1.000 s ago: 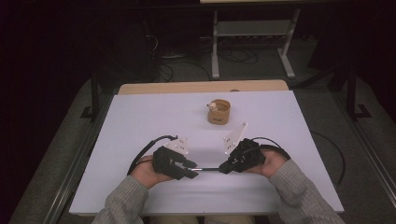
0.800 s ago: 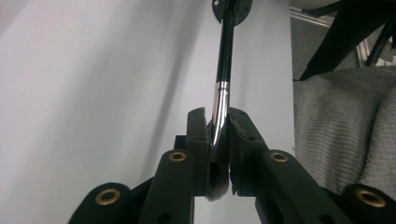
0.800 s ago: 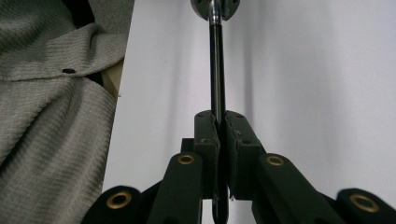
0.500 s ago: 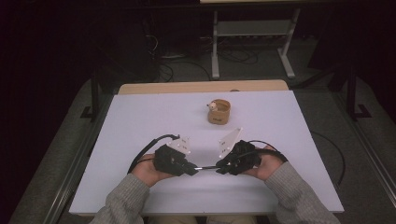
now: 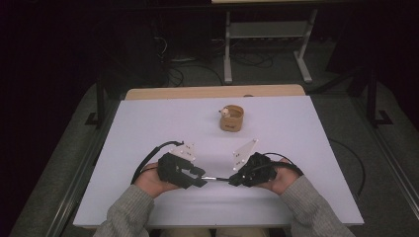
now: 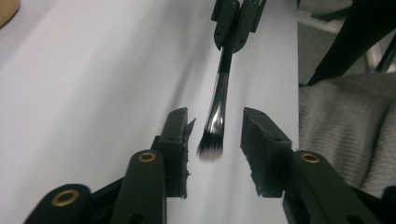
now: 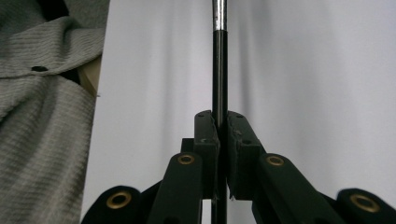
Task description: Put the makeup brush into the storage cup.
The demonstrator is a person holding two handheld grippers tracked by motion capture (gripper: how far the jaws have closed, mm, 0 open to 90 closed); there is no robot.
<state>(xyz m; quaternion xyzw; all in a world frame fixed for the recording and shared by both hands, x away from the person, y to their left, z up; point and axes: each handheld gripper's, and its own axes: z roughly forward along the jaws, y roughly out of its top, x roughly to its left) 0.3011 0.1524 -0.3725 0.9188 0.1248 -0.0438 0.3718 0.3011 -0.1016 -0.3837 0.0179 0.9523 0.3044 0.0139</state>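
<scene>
So the right gripper (image 7: 219, 122) has its jaws pinched tight on the black handle of a makeup brush (image 6: 216, 109), nothing but the handle between the pads. The handle runs straight up to 12 o'clock in the right gripper view and turns into a silver metal sleeve right at the top edge, where it gets cut off.

The left gripper (image 6: 215, 126) is spread fairly wide, and the bristle tip sits in the gap between its jaws, closer to the left one but not touching either as far as I can see. The tip is a bit blurry.

From the high view both grippers sit low on the white table (image 5: 148, 128), around 6 o'clock, pointed at each other, with the brush a thin line bridging them. A small tan cup (image 5: 231, 118) stands well apart toward 12 o'clock with something small and pale at its rim; too tiny to make out. Grey sleeves (image 5: 123, 215) cover both forearms.
</scene>
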